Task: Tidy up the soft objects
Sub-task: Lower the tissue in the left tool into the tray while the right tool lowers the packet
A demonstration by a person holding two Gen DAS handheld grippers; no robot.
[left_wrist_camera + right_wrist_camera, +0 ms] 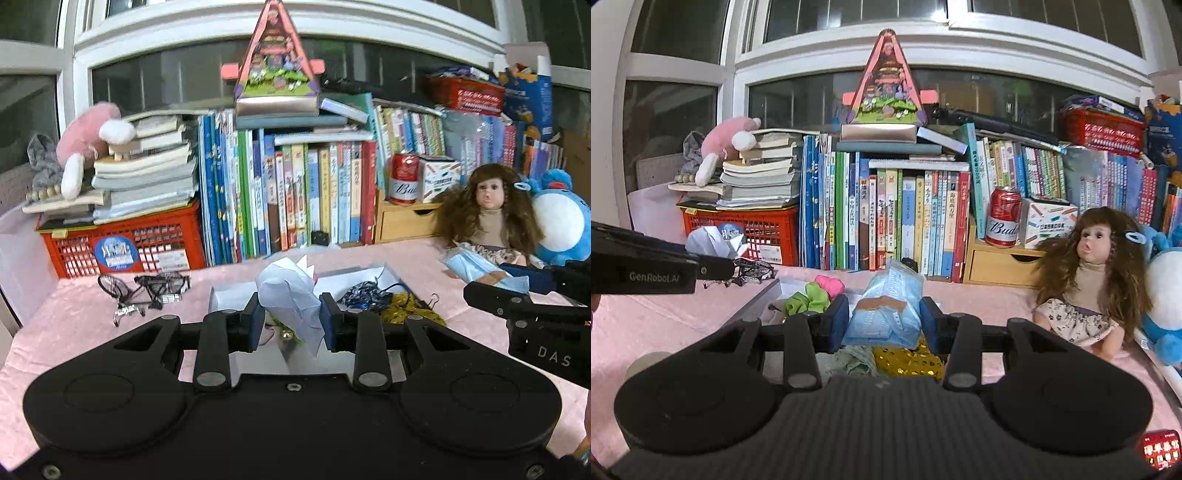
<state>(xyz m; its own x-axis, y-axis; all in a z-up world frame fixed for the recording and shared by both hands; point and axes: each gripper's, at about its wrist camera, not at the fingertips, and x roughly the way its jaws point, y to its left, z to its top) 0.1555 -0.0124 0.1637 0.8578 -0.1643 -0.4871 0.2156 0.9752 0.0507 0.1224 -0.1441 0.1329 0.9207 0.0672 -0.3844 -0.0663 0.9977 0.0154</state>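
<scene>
My left gripper is shut on a crumpled white tissue, held above a shallow white box. That box holds a dark blue patterned scrunchie and a gold sequin piece. My right gripper is shut on a pack of blue face masks, above green and pink scrunchies and the gold sequin piece. The left wrist view shows the right gripper at the right with the mask pack. The right wrist view shows the tissue at the left.
A doll and a blue plush sit at the right on the pink tablecloth. Behind stand a row of books, a red crate under stacked books, a red can, and a small wire bicycle model.
</scene>
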